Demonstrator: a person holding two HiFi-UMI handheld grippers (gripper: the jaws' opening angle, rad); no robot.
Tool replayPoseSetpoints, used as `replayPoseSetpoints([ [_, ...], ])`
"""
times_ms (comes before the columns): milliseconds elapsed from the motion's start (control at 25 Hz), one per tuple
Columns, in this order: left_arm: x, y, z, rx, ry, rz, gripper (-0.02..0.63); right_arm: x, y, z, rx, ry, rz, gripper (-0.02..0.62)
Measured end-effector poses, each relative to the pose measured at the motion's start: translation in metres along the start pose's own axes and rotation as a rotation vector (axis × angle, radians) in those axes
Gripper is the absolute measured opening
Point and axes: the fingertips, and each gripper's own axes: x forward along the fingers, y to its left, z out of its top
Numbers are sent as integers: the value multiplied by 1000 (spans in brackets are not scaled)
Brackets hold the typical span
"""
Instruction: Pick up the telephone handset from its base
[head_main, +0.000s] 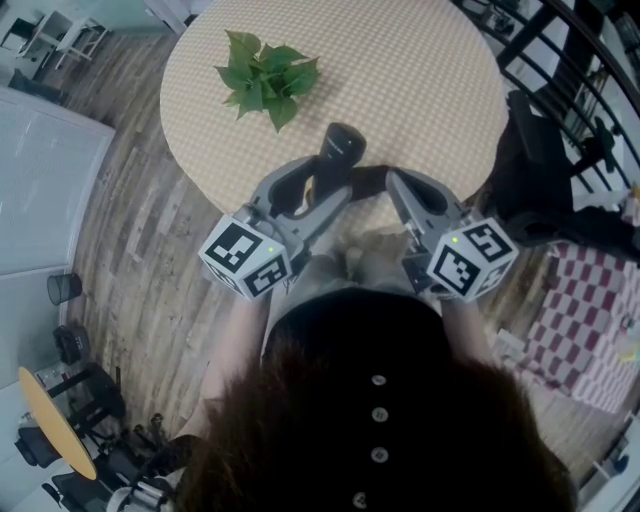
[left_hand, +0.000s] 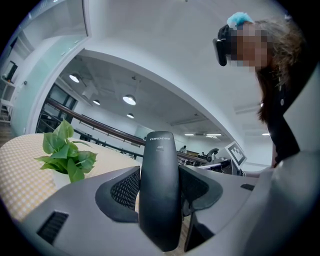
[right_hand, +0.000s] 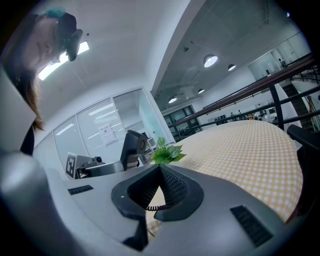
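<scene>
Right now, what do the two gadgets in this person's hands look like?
The left gripper and the right gripper are both smooth grey plastic shells. Their curved jaws are lined with black ribbed pads. Each carries a white cube printed with black square markers, plus a small green light. The person wears a dark top with buttons.

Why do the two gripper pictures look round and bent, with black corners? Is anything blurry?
Left gripper view: a fisheye lens leaves dark corners and bows the ceiling lines. The handset up close stays sharp, and a mosaic patch hides a face. Right gripper view: same bowing, the railing looks curved, and a ceiling lamp glares. Head view: dimmer and softer, with less bending.
</scene>
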Motion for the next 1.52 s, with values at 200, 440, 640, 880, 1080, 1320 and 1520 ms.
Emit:
replayPoseSetpoints([
  [200,0,-2,-4,-7,7,-15,253,-2,-2,-3,4,6,-5,9],
  [440,1,-3,-5,-8,14,-25,253,-2,-2,-6,12,16,1,8],
  [640,1,-3,-4,-4,13,-25,253,-1,-1,-7,12,22,6,9],
  [880,-1,4,-4,-6,16,-12,253,3,-1,-9,19,28,10,8],
  [1080,-2,9,-4,-6,18,-9,253,7,3,-8,2,24,19,8],
  [1320,2,16,-1,0,24,-26,253,11,1,-3,-17,7,-8,8],
  [1520,11,18,2,3,37,-44,253,8,-6,-1,-9,-4,-38,8],
])
